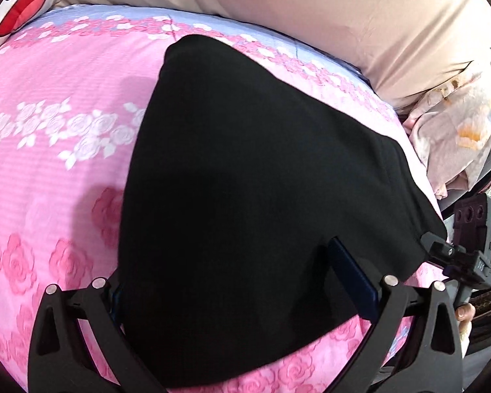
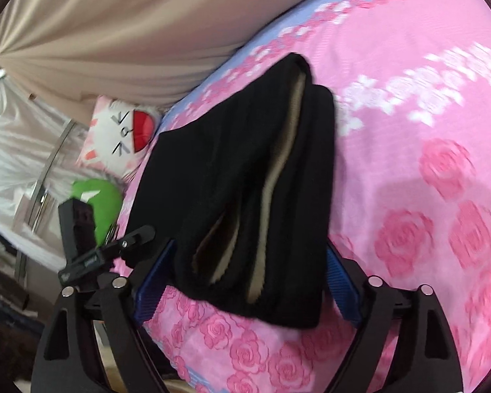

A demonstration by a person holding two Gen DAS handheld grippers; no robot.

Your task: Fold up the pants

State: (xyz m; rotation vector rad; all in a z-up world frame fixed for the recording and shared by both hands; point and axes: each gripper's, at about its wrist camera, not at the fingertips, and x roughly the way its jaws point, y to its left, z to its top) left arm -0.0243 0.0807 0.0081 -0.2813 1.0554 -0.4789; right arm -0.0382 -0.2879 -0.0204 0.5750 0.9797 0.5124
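Note:
The black pants (image 1: 245,177) lie folded in a thick stack on the pink rose-print bedspread (image 1: 55,131). In the right wrist view the pants (image 2: 245,170) show layered folds with a beige lining at their near end. My left gripper (image 1: 235,278) is open, its blue-padded fingers (image 1: 350,271) on either side of the stack's near edge. My right gripper (image 2: 245,268) is open too, its fingers (image 2: 154,281) astride the layered end of the pants. Neither is closed on the cloth.
A beige curtain (image 1: 278,6) hangs behind the bed. A white cat-face cushion (image 2: 121,134) and a green toy (image 2: 101,203) lie at the bed's edge. A flowered cloth pile (image 1: 455,137) lies at the right. The other gripper (image 1: 468,249) shows past the pants.

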